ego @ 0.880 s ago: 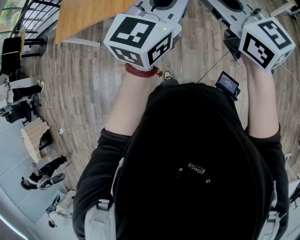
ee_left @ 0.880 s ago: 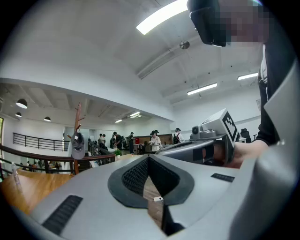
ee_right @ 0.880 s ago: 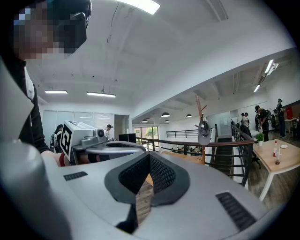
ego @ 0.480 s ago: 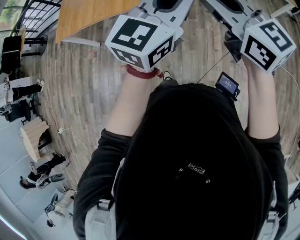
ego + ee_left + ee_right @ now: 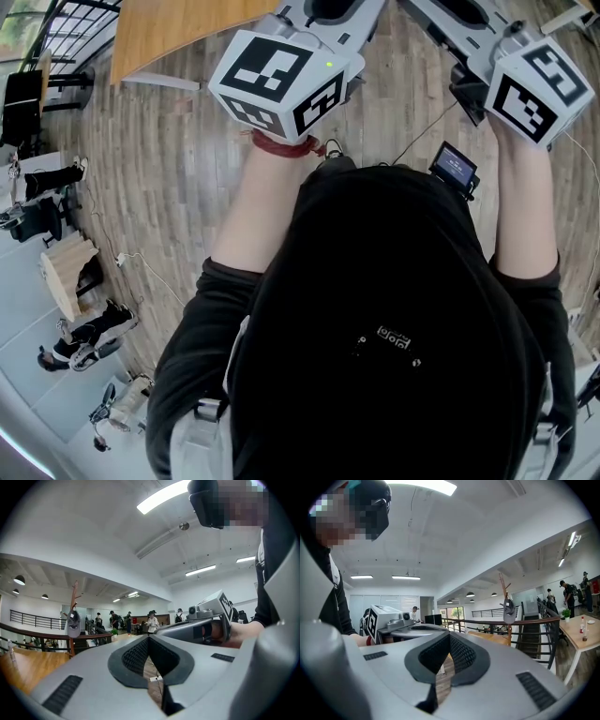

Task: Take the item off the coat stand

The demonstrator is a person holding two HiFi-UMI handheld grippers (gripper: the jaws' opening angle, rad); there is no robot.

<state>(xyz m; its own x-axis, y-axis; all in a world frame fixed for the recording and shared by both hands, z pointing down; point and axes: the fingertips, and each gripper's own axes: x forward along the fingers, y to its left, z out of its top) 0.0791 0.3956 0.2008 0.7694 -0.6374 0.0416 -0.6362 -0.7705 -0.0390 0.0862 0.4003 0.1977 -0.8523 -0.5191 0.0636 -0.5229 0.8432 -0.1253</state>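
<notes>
A reddish-brown coat stand [image 5: 74, 603] rises far off by the railing, with a grey cap [image 5: 73, 624] hanging on it. The right gripper view shows the same coat stand [image 5: 503, 584] and cap [image 5: 508, 611], also distant. My left gripper [image 5: 149, 637] is shut with nothing between its dark pads. My right gripper [image 5: 450, 634] is likewise shut and empty. Both are held level in front of the person, side by side. In the head view only their marker cubes show, the left cube [image 5: 281, 80] and the right cube [image 5: 536, 89]; the jaws are cut off at the top.
A dark railing [image 5: 534, 623] runs in front of the stand. A wooden table [image 5: 178, 33] lies ahead on the left, and another table with bottles [image 5: 581, 630] on the right. Several people [image 5: 151, 620] stand far back. A cable [image 5: 427, 131] crosses the plank floor.
</notes>
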